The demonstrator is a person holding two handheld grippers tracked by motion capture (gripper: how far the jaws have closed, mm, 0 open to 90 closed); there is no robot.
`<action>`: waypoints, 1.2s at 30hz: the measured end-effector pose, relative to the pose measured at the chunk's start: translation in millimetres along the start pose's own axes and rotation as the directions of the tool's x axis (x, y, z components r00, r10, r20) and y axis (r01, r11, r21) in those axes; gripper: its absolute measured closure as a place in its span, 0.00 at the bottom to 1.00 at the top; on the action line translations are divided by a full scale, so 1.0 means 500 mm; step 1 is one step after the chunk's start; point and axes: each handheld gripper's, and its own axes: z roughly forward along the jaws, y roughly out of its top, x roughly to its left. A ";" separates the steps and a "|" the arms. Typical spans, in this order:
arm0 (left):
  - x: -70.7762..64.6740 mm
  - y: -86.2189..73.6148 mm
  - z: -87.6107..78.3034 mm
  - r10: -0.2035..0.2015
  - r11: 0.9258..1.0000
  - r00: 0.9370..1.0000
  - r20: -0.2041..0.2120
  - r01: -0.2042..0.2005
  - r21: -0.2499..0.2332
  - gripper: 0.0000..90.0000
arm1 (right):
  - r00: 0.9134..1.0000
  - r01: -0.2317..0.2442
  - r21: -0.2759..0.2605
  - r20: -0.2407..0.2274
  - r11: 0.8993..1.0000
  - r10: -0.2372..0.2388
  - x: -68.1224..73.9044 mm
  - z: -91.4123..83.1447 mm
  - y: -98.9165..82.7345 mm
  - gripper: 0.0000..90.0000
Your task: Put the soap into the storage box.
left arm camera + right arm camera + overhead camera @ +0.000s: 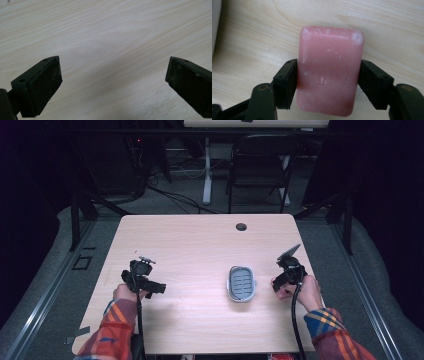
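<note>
A pink bar of soap (329, 72) lies flat on the pale wooden table (200, 245), near its right edge. My right gripper (328, 75) is shut on it, one black pad pressed against each long side. In the high view the right gripper (289, 269) points down at that spot and covers the soap. A grey-and-white slotted soap dish (242, 283) stands empty just left of it, and its white rim (214, 25) shows at the edge of the right gripper view. My left gripper (141, 272) hovers over the table's left part, open (113, 72), with bare wood between its jaws.
A round cable hole (241, 226) sits near the table's far edge. Beyond the table stand a dark folding chair (260, 165) and a white desk leg (207, 170), with cables on the floor. Both sleeves are plaid.
</note>
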 end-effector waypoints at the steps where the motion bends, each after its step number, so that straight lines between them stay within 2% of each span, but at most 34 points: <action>1: 0.000 0.000 0.000 0.000 1.000 1.000 0.000 0.000 0.000 0.01 | 1.000 0.000 0.000 0.000 1.000 0.000 0.000 0.000 0.000 0.39; 5: 0.003 0.000 0.001 -0.012 1.000 1.000 -0.002 0.012 -0.001 0.01 | 1.000 0.007 -0.011 0.009 1.000 -0.007 0.001 0.002 0.000 0.40; 6: 0.004 -0.002 0.000 -0.013 1.000 1.000 -0.001 0.013 -0.003 0.01 | 0.999 0.029 0.009 0.016 1.000 -0.029 -0.002 -0.001 0.001 0.40; 8: 0.005 -0.002 0.000 -0.014 1.000 1.000 -0.002 0.014 -0.006 0.01 | 0.999 0.030 0.009 0.019 1.000 -0.030 -0.003 -0.002 0.001 0.41; 9: 0.006 -0.001 0.001 -0.012 1.000 1.000 -0.002 0.012 -0.005 0.00 | 1.000 0.010 -0.025 0.016 1.000 -0.009 -0.001 0.002 -0.002 0.41; 10: 0.006 -0.002 0.002 -0.014 1.000 1.000 0.001 0.014 0.000 0.00 | 1.000 0.026 -0.015 0.009 1.000 -0.026 -0.003 0.000 -0.001 0.41; 13: 0.007 -0.001 0.002 -0.009 1.000 1.000 0.000 0.009 -0.004 0.00 | 1.000 0.022 -0.020 0.006 1.000 -0.022 -0.004 -0.002 -0.001 0.41; 16: 0.005 0.004 0.003 -0.009 1.000 1.000 -0.001 0.009 -0.009 0.00 | 0.999 0.049 -0.015 -0.016 0.999 -0.049 -0.007 -0.018 0.000 0.41; 18: 0.002 0.004 0.002 -0.008 1.000 1.000 0.001 0.008 -0.010 0.00 | 0.998 0.066 -0.010 -0.013 0.998 -0.066 -0.008 -0.027 0.001 0.41; 20: 0.002 0.003 0.001 -0.006 1.000 1.000 0.001 0.006 -0.011 0.00 | 0.998 0.068 -0.009 -0.017 0.998 -0.068 -0.008 -0.031 0.001 0.41; 22: 0.000 0.005 0.000 -0.003 1.000 1.000 -0.004 0.003 -0.019 0.00 | 0.998 0.061 -0.032 -0.017 0.998 -0.062 -0.008 -0.040 -0.002 0.41; 24: 0.001 0.005 0.000 -0.008 1.000 1.000 -0.004 0.008 -0.019 0.00 | 0.997 0.069 -0.026 -0.015 0.997 -0.069 -0.009 -0.045 -0.001 0.41; 26: 0.004 0.003 0.000 -0.008 1.000 1.000 0.000 0.008 -0.017 0.00 | 0.998 0.054 -0.050 -0.006 0.997 -0.055 -0.009 -0.056 -0.003 0.41; 27: 0.004 0.003 0.000 -0.008 1.000 1.000 0.000 0.008 -0.017 0.00 | 0.998 0.054 -0.050 -0.006 0.997 -0.055 -0.009 -0.056 -0.003 0.41; 28: 0.005 0.004 0.003 -0.009 1.000 1.000 0.001 0.009 -0.015 0.00 | 0.997 0.080 -0.026 -0.011 0.996 -0.080 -0.014 -0.066 -0.002 0.41; 33: 0.006 0.003 0.003 -0.005 1.000 1.000 0.002 0.005 -0.012 0.00 | 0.998 0.068 -0.046 -0.013 0.997 -0.068 -0.010 -0.071 -0.006 0.41; 34: 0.005 0.004 0.005 -0.002 1.000 1.000 0.005 0.002 -0.008 0.00 | 0.996 0.087 -0.036 -0.024 0.996 -0.088 -0.010 -0.074 -0.005 0.41; 36: 0.004 0.002 0.004 0.001 1.000 1.000 0.002 -0.001 -0.004 0.00 | 0.995 0.096 -0.032 -0.024 0.995 -0.096 -0.007 -0.075 -0.004 0.41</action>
